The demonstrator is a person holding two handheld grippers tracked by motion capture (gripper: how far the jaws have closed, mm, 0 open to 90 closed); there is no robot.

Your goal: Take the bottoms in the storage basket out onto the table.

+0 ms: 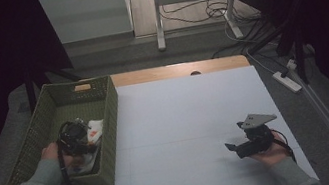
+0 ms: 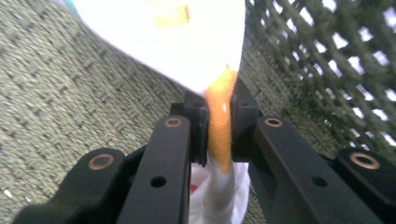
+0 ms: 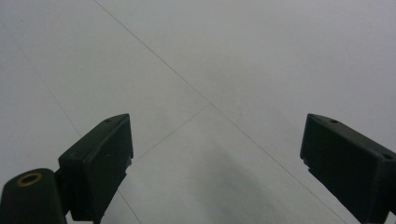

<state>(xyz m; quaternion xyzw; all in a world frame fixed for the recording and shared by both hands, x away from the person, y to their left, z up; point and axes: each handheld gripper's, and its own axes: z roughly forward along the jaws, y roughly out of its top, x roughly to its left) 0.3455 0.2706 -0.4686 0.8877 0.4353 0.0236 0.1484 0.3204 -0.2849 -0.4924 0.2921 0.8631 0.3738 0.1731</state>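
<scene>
A green woven basket (image 1: 106, 108) stands on the left side of the table. Inside it lies a white packet with orange markings (image 1: 95, 130). My left gripper (image 1: 74, 138) reaches down into the basket and is shut on it. In the left gripper view the pads pinch an orange edge of the white packet (image 2: 219, 140), with the gripper (image 2: 219, 128) just above the basket's woven floor (image 2: 70, 93). My right gripper (image 1: 234, 146) hovers low at the table's right front, held in a hand. Its jaws stand wide apart and hold nothing, and the right gripper (image 3: 215, 158) looks onto bare white table.
The white tabletop (image 1: 186, 114) has a wooden strip (image 1: 179, 70) along its far edge. Beyond it are desk legs (image 1: 158, 17) and loose cables (image 1: 219, 9) on the floor. A power strip (image 1: 287, 80) lies past the right edge.
</scene>
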